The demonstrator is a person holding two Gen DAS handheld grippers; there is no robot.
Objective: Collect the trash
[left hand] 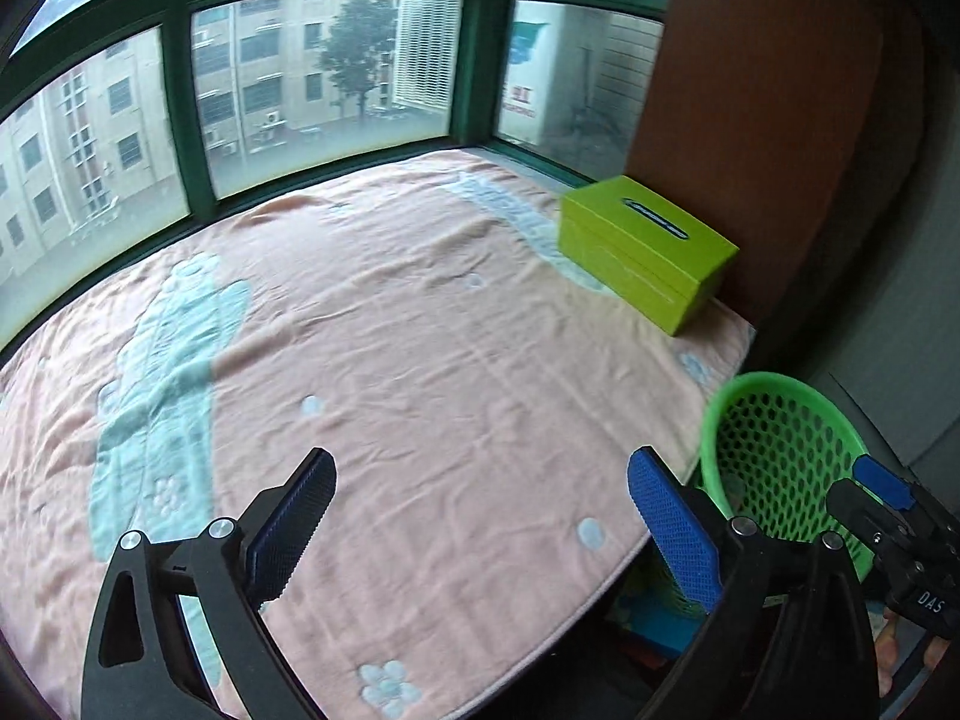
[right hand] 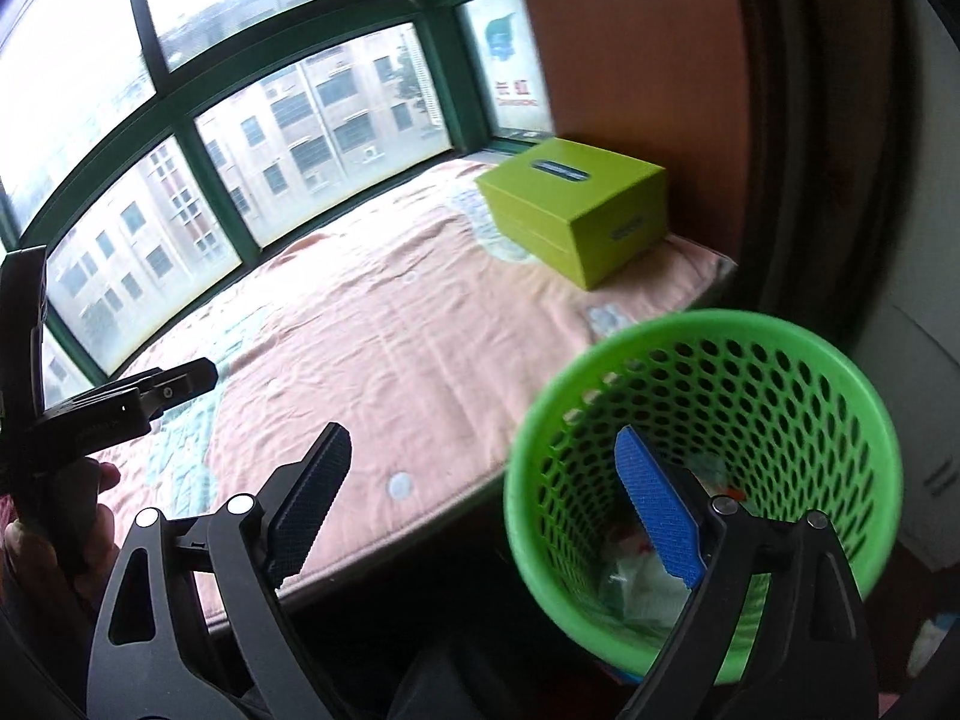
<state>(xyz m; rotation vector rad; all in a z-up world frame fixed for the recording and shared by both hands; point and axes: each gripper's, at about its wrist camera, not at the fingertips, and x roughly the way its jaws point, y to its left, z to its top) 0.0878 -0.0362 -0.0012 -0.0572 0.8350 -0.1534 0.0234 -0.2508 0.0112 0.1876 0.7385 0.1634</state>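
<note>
A green mesh wastebasket (right hand: 780, 396) stands on the floor against the front right corner of the bed. Crumpled white trash (right hand: 636, 582) lies at its bottom. My right gripper (right hand: 483, 450) is open and holds nothing. Its right blue pad hangs over the basket's mouth and its left pad over the bed edge. My left gripper (left hand: 480, 480) is open too, above the pink blanket (left hand: 420, 330), with nothing between its pads. In the left wrist view the wastebasket (left hand: 780, 450) shows at the right, with a blue finger (left hand: 882, 480) of the right gripper in front of it.
A lime-green tissue box (left hand: 642, 252) sits at the blanket's far right corner beside a brown cabinet wall (left hand: 750, 120). Green-framed windows (left hand: 324, 72) run along the far side. A hand (right hand: 90, 528) holding the left gripper shows at the left of the right wrist view.
</note>
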